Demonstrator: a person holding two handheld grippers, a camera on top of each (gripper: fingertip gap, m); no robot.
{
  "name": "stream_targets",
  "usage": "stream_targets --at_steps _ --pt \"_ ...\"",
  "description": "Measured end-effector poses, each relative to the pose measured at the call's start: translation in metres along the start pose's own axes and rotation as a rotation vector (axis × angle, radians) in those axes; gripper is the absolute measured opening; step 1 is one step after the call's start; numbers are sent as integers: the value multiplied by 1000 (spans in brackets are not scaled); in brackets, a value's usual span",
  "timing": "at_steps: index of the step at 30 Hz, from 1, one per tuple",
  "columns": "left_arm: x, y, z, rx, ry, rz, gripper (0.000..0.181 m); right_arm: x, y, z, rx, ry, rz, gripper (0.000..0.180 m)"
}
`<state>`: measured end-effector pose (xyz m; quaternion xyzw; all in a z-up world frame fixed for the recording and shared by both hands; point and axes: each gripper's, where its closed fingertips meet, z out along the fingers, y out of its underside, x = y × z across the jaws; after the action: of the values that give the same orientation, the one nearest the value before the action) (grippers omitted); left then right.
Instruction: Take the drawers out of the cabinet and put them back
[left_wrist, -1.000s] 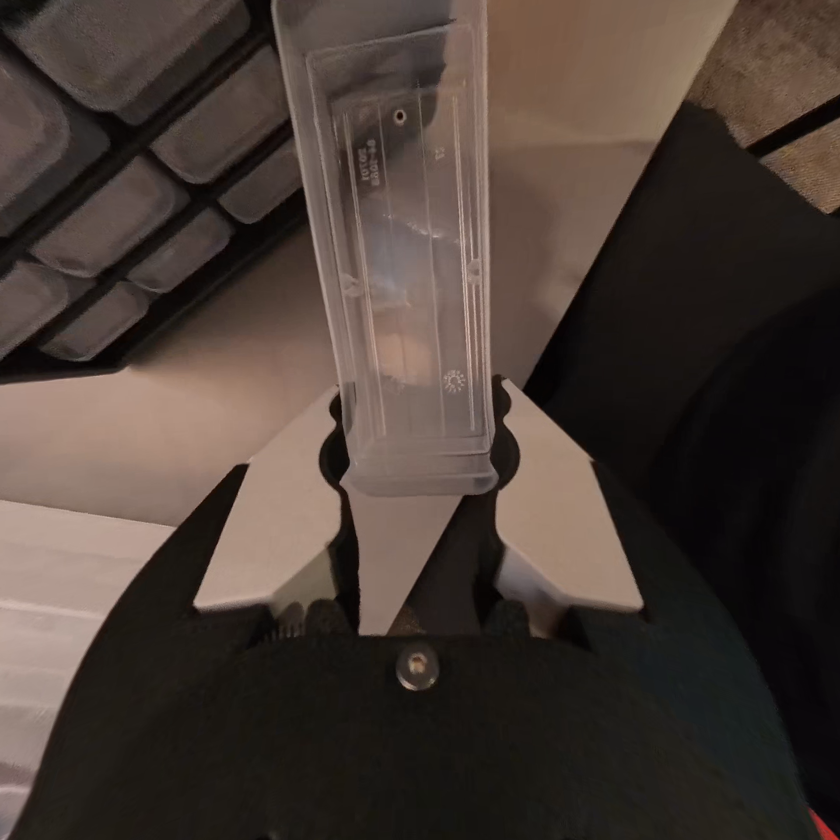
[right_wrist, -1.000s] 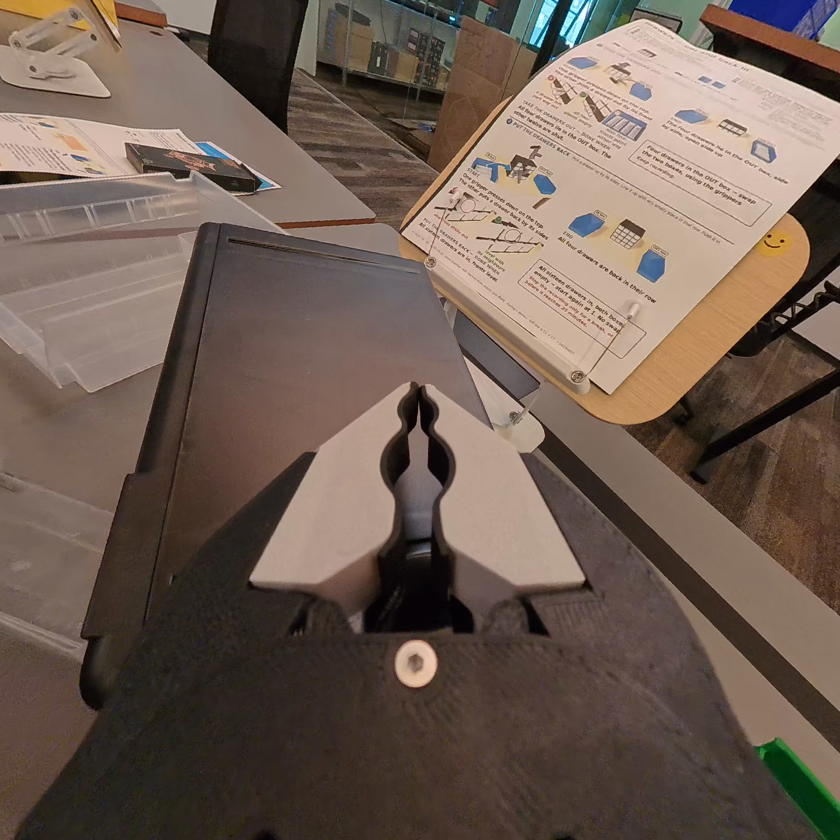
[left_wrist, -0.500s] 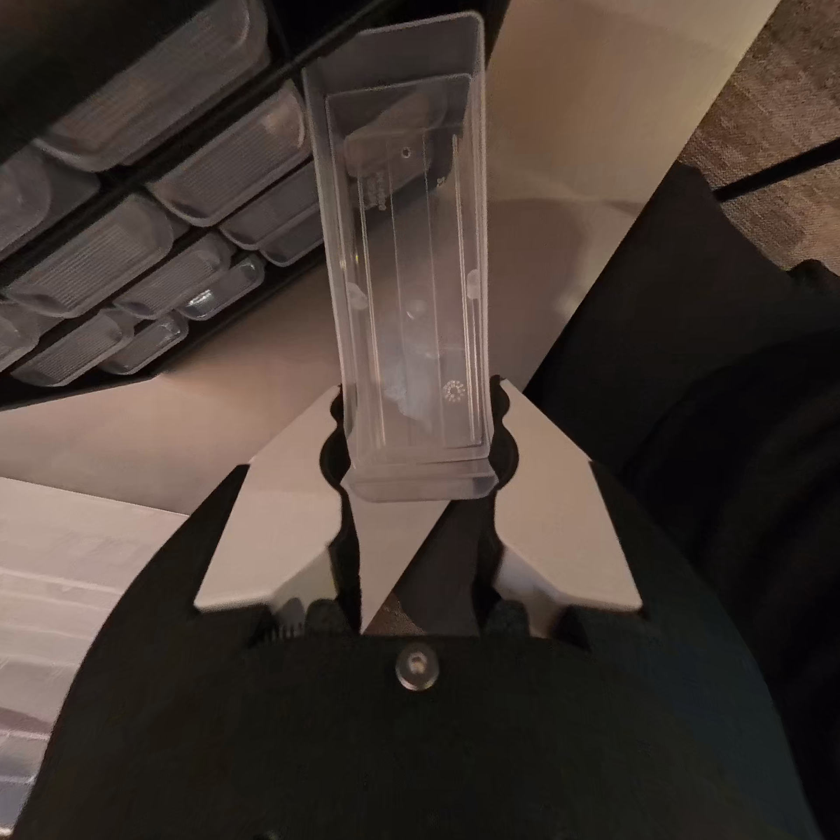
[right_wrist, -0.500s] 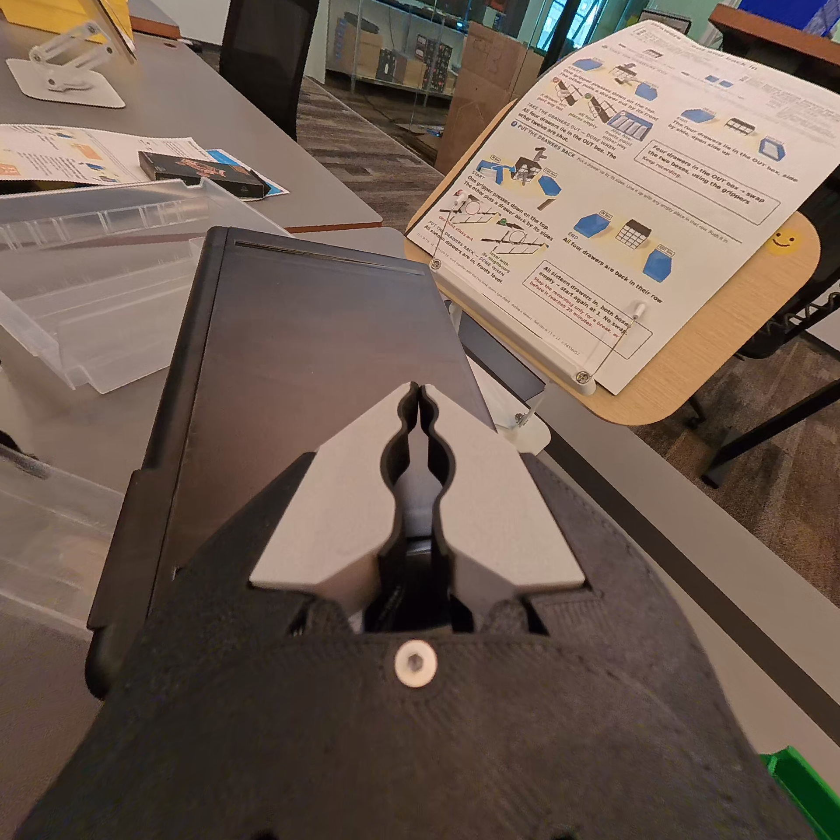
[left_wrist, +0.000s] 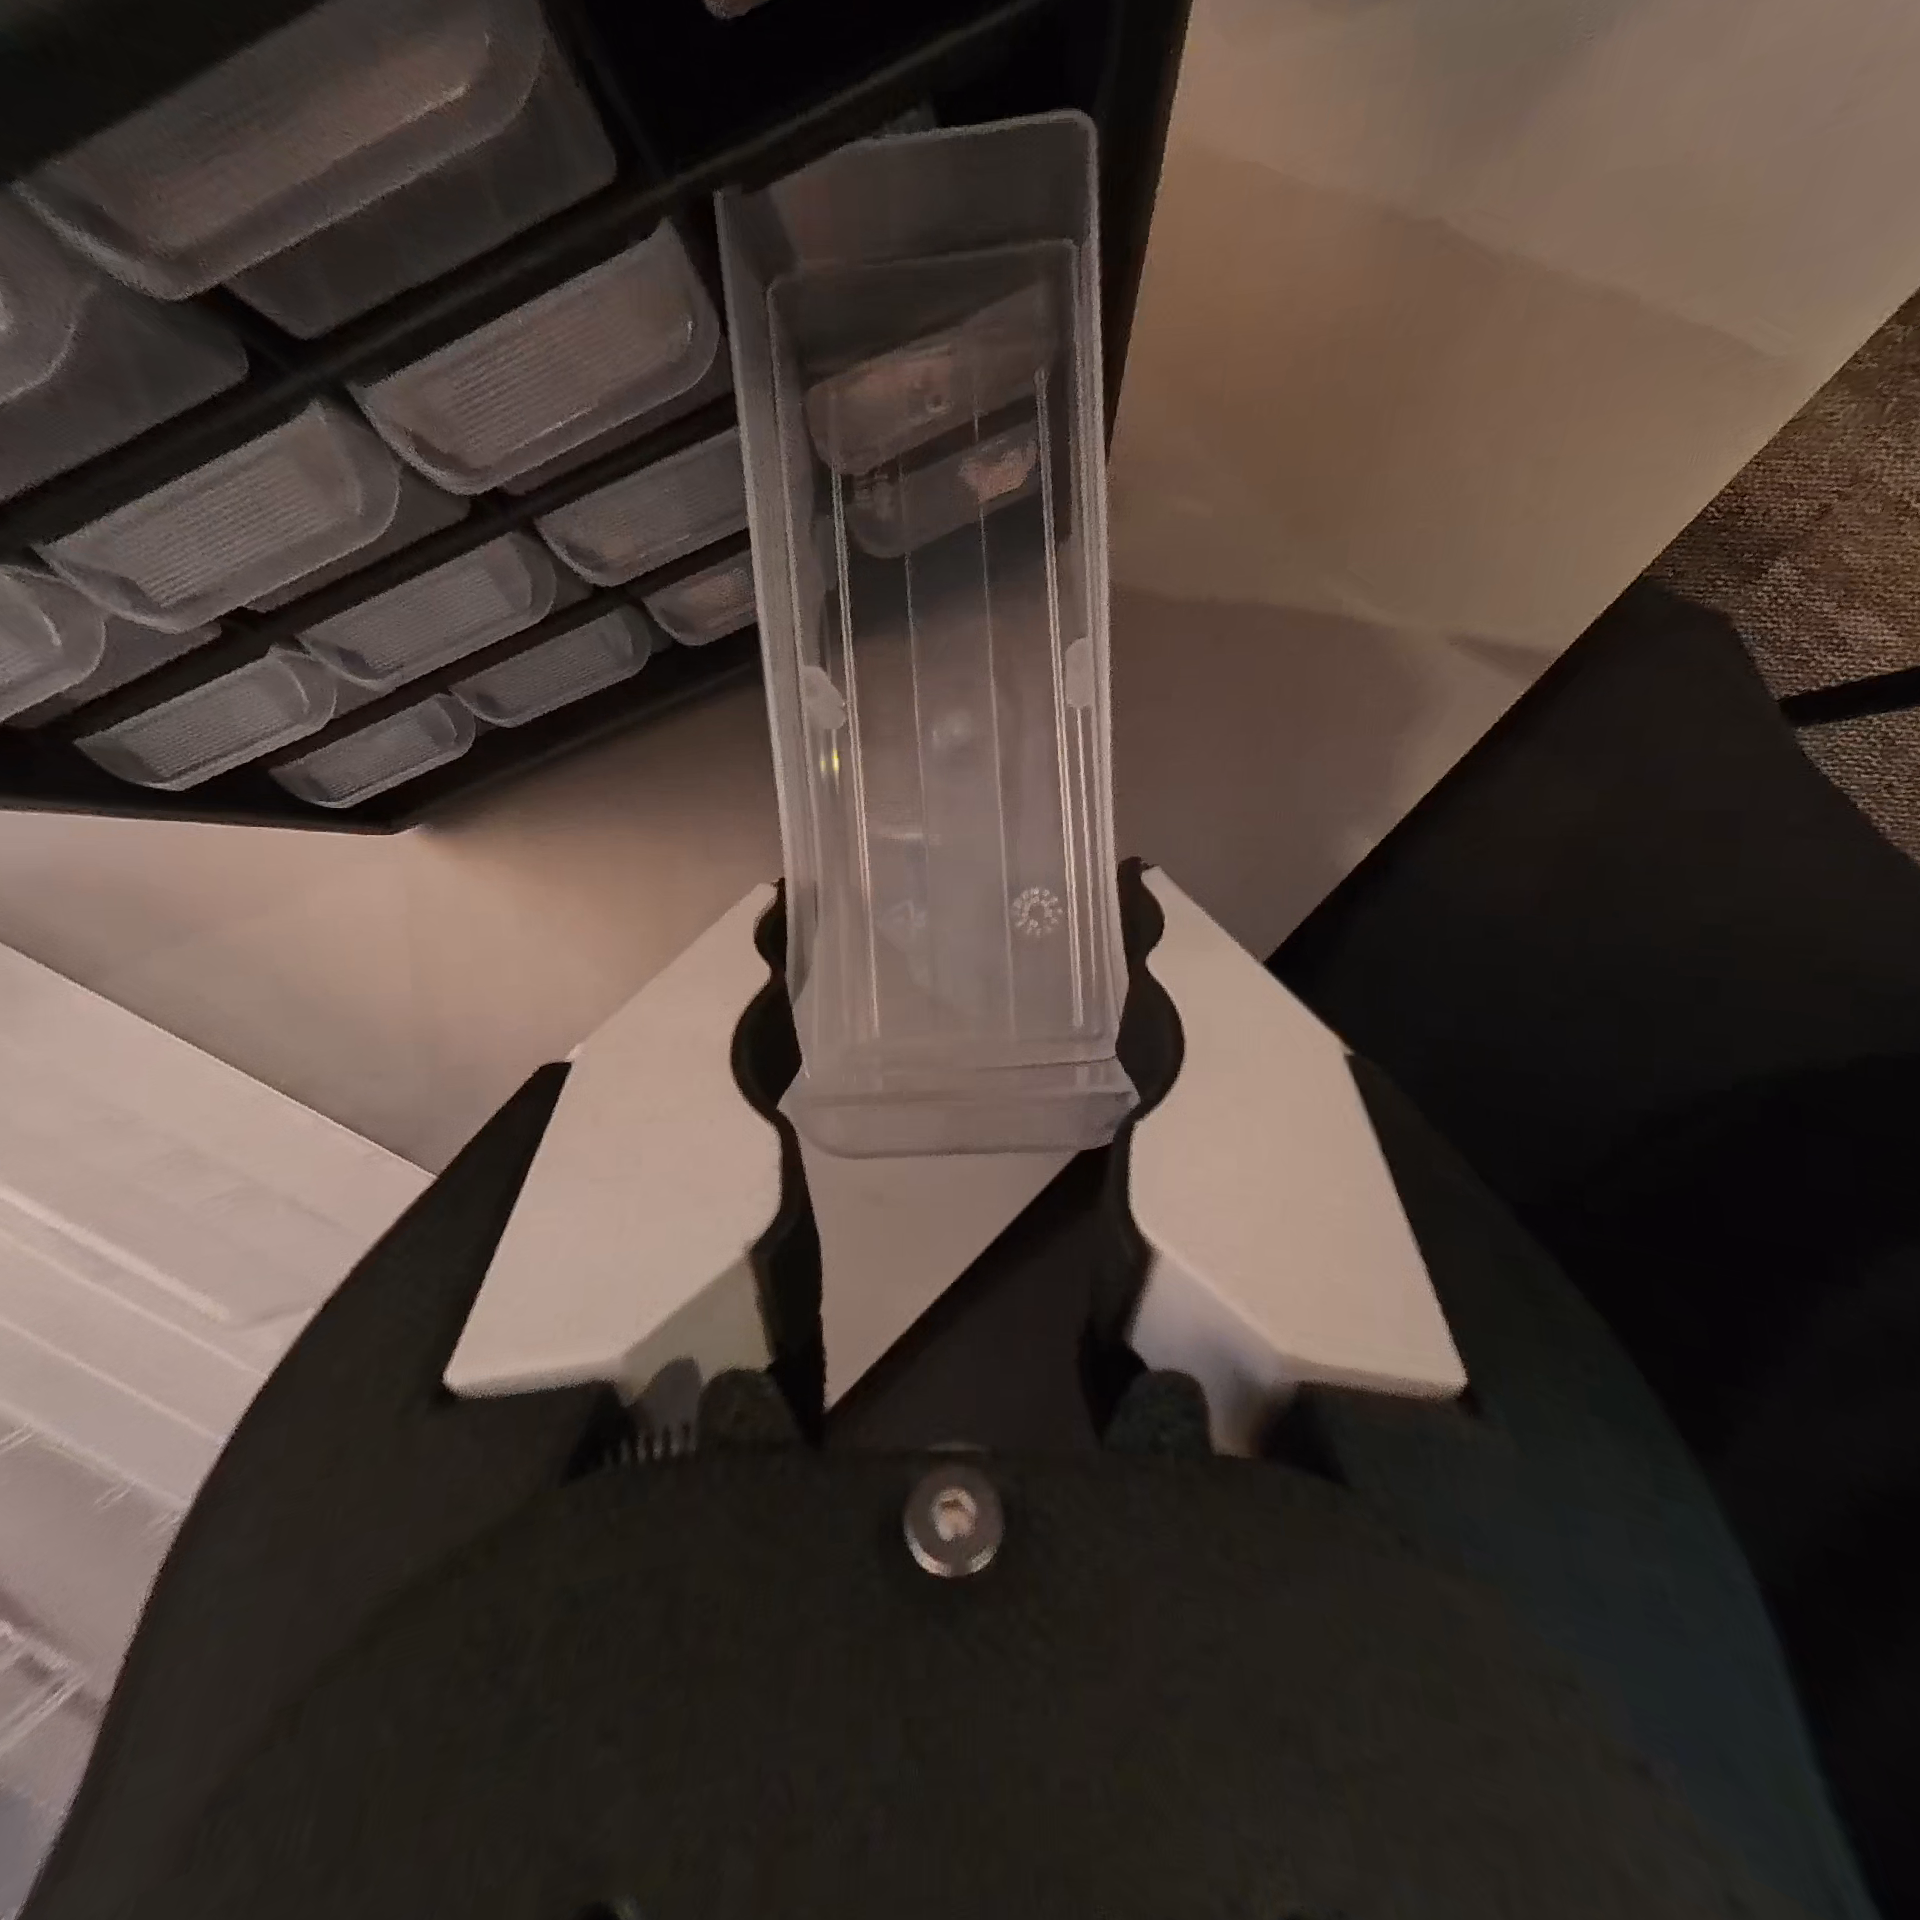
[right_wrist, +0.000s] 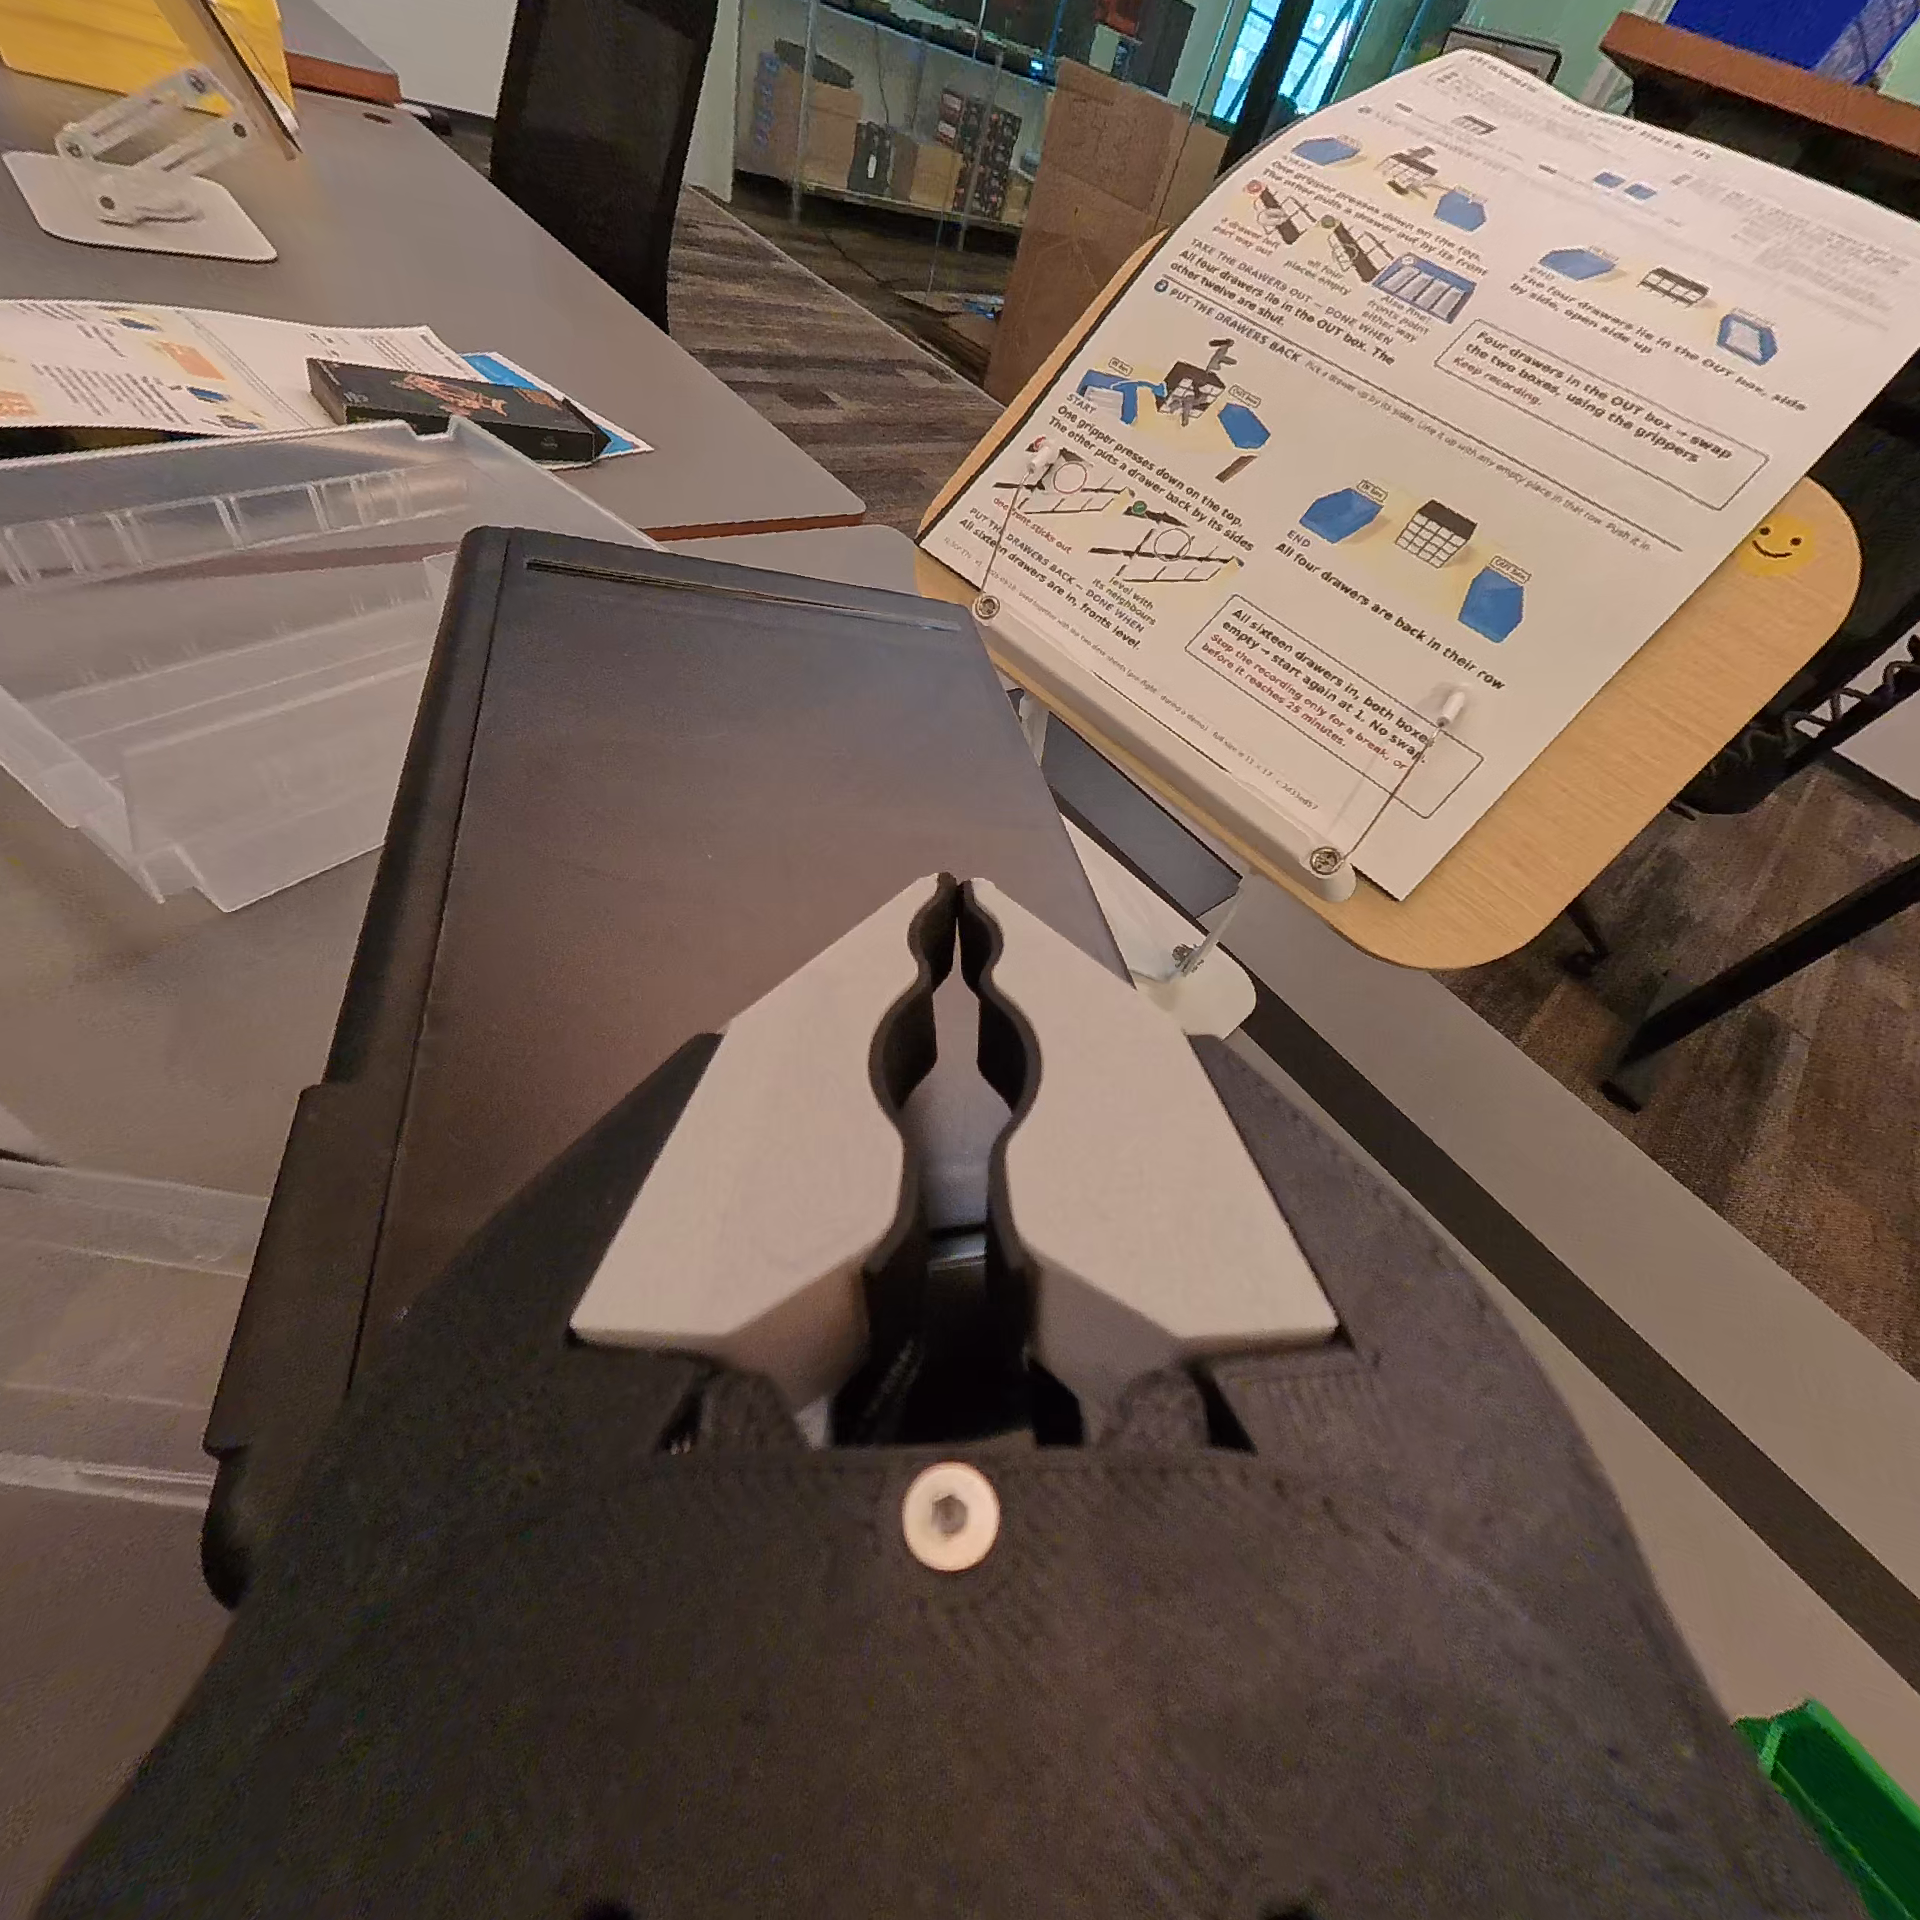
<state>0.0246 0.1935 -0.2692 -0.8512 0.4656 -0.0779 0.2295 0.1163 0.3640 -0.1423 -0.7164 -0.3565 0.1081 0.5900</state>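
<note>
Change: clear drawer (left_wrist: 940, 665) now nearer cabinet (left_wrist: 343, 436) front; reinsertion looks close.
Left gripper (left_wrist: 951, 997): fingers clamped on drawer sides.
Right gripper (right_wrist: 954, 904): fingers closed, empty, on cabinet top.

left gripper (left_wrist: 951, 997): jaws are held part-way apart and clamped on the sides of the near end of a clear drawer (left_wrist: 925, 582), which is pointed forward along the fingers.
left fingers (left_wrist: 644, 1143): pale, seated in a black body.
right gripper (right_wrist: 956, 899): jaws are closed with tips touching; nothing is held; it is poised over the black cabinet top (right_wrist: 707, 790).
</note>
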Motion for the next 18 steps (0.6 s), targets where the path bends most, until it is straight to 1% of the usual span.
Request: stream_targets --at_steps 5,7,9,13,16,18 --pt "-5 -17 -5 19 2 -21 60 0 0 -1 4 -2 6 0" --pt "-4 -23 -1 37 16 -49 60 0 0 -1 4 -2 6 0" --pt "-4 -24 6 56 -4 -51 61 0 0 -1 4 -3 5 0" --pt "5 -28 16 146 -21 -83 63 -1 0 -1 5 -5 5 0" --pt "15 -50 15 264 34 -138 67 -1 0 -1 5 -3 4 0" --pt "13 -62 21 325 34 -138 69 -1 0 -1 5 -4 5 0"
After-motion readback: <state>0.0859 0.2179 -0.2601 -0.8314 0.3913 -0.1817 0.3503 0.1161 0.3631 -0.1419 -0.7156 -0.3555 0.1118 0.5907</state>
